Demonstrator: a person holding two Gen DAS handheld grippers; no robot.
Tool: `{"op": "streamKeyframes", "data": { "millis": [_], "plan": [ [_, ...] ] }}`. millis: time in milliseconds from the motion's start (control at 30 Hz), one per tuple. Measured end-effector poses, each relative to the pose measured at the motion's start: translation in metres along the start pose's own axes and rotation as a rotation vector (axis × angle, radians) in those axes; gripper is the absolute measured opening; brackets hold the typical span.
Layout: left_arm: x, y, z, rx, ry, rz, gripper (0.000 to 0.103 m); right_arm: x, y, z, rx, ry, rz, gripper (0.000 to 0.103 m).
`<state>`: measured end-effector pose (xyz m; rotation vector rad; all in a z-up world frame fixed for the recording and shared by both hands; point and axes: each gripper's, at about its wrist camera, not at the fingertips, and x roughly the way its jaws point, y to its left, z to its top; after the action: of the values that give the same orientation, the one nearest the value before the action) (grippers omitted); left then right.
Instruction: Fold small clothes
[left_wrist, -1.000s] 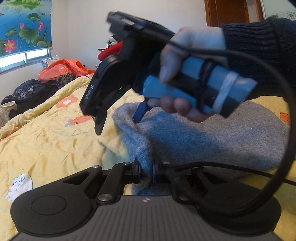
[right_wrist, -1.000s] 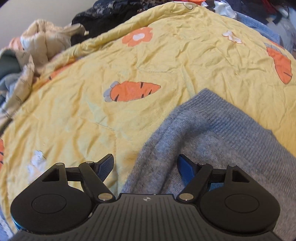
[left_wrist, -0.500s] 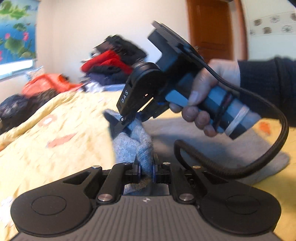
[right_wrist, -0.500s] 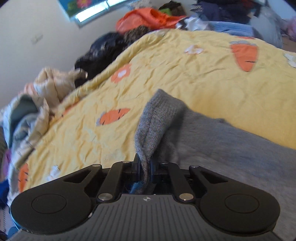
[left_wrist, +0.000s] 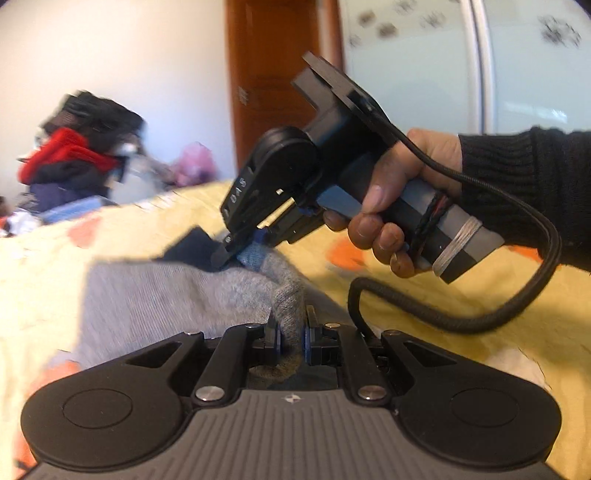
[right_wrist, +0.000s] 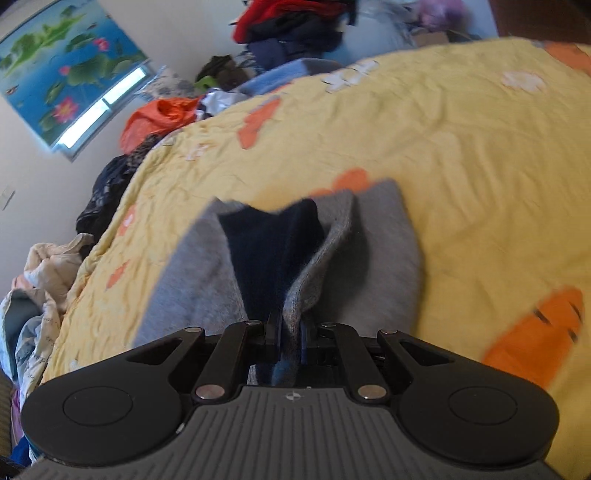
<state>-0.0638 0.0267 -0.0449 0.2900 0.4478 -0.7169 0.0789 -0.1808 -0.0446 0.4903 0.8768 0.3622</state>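
Garment: a grey knit with a dark blue lining, and it lies on the yellow quilt, running away from both cameras toward the far side of the bed.
Key relation: the near edge is lifted at two spots just beside each other, while the rest of the knit trails forward on the quilt, so the fold line, as I judge it, runs across the cloth ahead of the fingers.
Long axis: it points away from the right gripper, with the far hem lying flat near an orange flower print.
Left gripper: the pads are pinched nearly together, and a bunched ridge of grey knit is clamped between them.
Right gripper, own view: the fingers are squeezed in tight on a raised grey edge, with blue lining showing at the nip.
Right gripper, seen from the left: its tips bite the cloth just beyond the left pinch, held by a hand in a dark sleeve.
Nearer hand: it's even, since both already hold the same edge.
Next move, my guess: carry that edge forward over the flat part.
Risk: the lining may slip out of line.
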Motion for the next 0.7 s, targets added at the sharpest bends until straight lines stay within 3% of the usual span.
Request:
{"op": "streamKeyframes", "data": {
  "millis": [133, 200, 333, 433, 467, 500, 600, 700],
  "plan": [
    [0.008, -0.008, -0.008, 0.039, 0.036, 0.006, 0.013, -0.003, -0.023, -0.011, 0.127, -0.059, 0.114, 0.027],
    [0.007, -0.003, -0.008, 0.037, 0.041, 0.001, 0.013, 0.000, -0.029, -0.008, 0.168, -0.082, 0.157, 0.041],
    [0.010, -0.009, -0.003, 0.032, 0.064, -0.002, 0.013, 0.015, -0.029, 0.008, 0.199, -0.108, 0.157, 0.048],
    [0.014, -0.010, -0.003, 0.035, 0.073, 0.006, 0.013, 0.032, -0.021, 0.022, 0.171, -0.112, 0.098, 0.046],
    [0.016, -0.011, -0.003, 0.037, 0.075, 0.009, 0.013, 0.037, -0.018, 0.025, 0.148, -0.111, 0.073, 0.028],
    [0.017, -0.012, -0.003, 0.039, 0.076, 0.012, 0.012, 0.043, -0.014, 0.027, 0.126, -0.098, 0.067, 0.021],
    [0.017, -0.013, 0.002, 0.048, 0.052, 0.005, 0.011, 0.033, -0.005, 0.031, 0.075, -0.132, 0.086, 0.021],
    [0.017, -0.015, 0.010, 0.044, 0.023, -0.021, 0.010, 0.008, -0.017, 0.036, 0.108, -0.202, 0.112, 0.020]
  ]
}}
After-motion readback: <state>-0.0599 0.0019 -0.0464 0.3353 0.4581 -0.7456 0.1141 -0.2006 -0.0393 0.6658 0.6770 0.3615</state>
